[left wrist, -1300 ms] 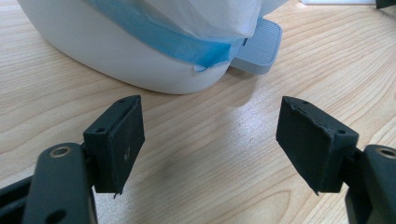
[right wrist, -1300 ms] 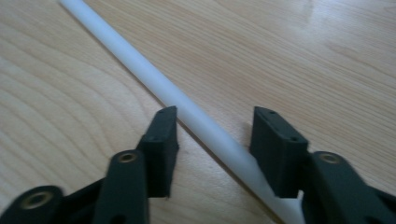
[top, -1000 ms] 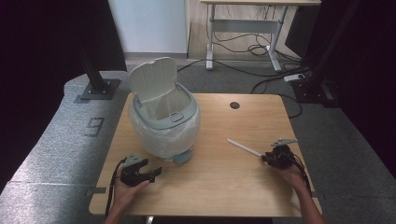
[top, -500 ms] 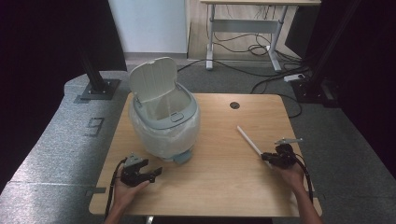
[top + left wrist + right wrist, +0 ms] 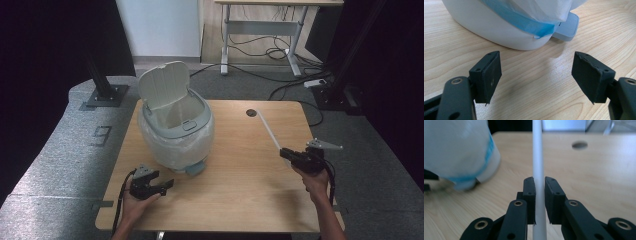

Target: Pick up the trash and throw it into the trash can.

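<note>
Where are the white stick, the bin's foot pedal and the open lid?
white stick (image 5: 537, 157), right gripper view, on its shaft above the pads.
foot pedal (image 5: 567, 27), left gripper view, on its ribbed top.
open lid (image 5: 164, 85), high view, on its inner face.

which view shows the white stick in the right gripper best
The right gripper view: the white stick runs straight up between the right gripper, whose pads clamp it on both sides. The high view shows its whole length slanting up over the table, but small. In the left gripper view I can't make it out.
</note>
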A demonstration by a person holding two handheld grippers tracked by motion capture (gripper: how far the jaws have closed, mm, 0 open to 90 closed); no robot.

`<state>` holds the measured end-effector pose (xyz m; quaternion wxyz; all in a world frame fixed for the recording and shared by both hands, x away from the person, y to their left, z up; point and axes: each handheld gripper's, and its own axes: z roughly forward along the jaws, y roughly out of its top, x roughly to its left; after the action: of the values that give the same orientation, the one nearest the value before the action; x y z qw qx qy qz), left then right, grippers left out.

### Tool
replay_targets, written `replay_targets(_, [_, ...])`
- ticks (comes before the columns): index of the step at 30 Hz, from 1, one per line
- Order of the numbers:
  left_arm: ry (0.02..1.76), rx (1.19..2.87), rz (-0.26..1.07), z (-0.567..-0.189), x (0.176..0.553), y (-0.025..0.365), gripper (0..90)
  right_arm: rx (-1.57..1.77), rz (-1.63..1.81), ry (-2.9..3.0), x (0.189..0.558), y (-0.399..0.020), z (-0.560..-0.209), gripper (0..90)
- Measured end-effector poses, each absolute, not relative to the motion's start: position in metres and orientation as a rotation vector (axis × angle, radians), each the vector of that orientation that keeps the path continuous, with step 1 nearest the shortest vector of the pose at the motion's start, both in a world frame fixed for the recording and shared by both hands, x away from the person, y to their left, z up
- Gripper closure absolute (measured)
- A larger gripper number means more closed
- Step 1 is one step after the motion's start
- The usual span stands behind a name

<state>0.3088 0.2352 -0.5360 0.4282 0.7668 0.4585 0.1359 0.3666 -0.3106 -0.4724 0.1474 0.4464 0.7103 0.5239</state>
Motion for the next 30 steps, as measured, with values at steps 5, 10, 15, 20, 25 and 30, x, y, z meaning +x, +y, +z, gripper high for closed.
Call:
replay_targets(5, [1.146, 1.917, 0.337, -0.537, 0.309, 0.235, 23.9, 1.185, 1.594, 1.985, 0.358, -0.297, -0.44, 79.3])
replay_targets(10, [1.147, 1.919, 0.335, -0.537, 0.309, 0.235, 23.9, 1.116, 1.634, 1.962, 0.353, -0.284, -0.418, 79.3])
replay_targets(15, [1.148, 1.918, 0.332, -0.537, 0.309, 0.235, 24.0, 1.038, 1.65, 1.954, 0.352, -0.266, -0.395, 79.2])
replay_targets(20, [1.149, 1.918, 0.328, -0.537, 0.309, 0.235, 24.1, 0.989, 1.672, 1.948, 0.355, -0.25, -0.38, 79.2])
replay_targets(25, [1.152, 1.917, 0.325, -0.538, 0.31, 0.236, 24.1, 0.951, 1.677, 1.955, 0.358, -0.236, -0.368, 79.2])
replay_targets(30, [1.151, 1.916, 0.322, -0.538, 0.31, 0.236, 24.1, 0.922, 1.686, 1.951, 0.36, -0.223, -0.355, 79.2])
